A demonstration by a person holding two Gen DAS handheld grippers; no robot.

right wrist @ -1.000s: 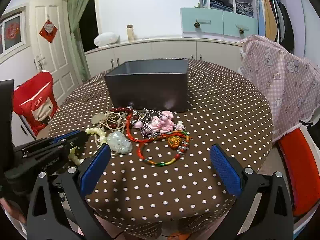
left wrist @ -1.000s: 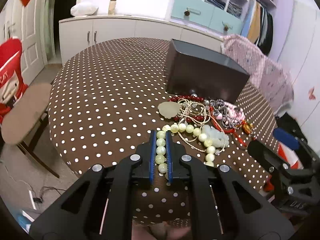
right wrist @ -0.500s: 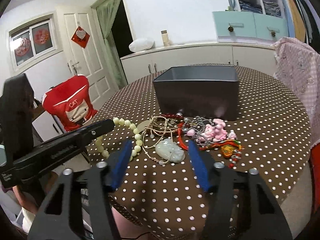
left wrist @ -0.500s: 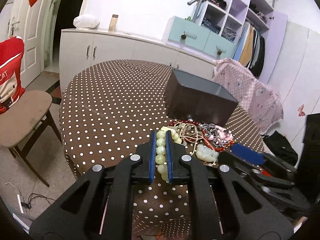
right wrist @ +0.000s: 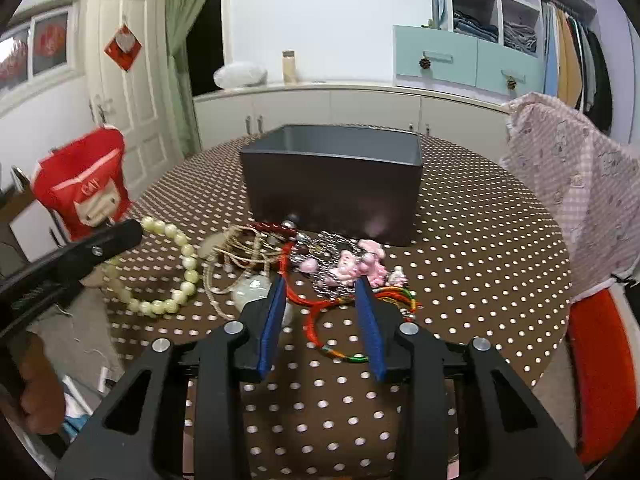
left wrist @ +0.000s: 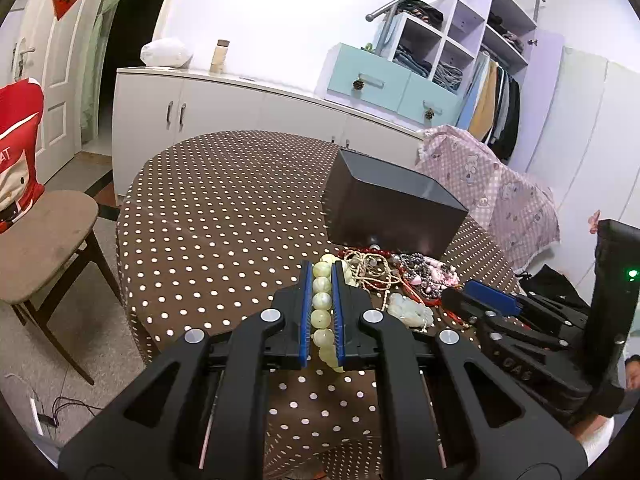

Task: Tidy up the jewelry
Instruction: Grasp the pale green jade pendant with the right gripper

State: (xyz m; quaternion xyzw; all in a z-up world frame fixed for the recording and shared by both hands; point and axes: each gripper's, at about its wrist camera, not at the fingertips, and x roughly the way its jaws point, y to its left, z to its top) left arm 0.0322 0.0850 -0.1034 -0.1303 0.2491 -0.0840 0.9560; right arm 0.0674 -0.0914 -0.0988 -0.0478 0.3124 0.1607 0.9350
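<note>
We are reading "CAT" on red chair cover point(right wrist: 84, 188), far left of right gripper point(right wrist: 322, 284). Left gripper point(left wrist: 321, 270) is clamping pale green bead bracelet point(left wrist: 322, 308) between blue pads; loop is hanging from its tip, lifted off dotted tablecloth point(right wrist: 460, 248). Right gripper's jaws are closing, half narrow, gripping nothing; red cord bracelet point(right wrist: 320, 320) is lying below, between them. Just ahead: pink charms point(right wrist: 360, 268), jade pendant point(left wrist: 408, 310), tangled beige cord point(right wrist: 240, 256). Dark open box point(right wrist: 332, 184) is standing beyond heap.
</note>
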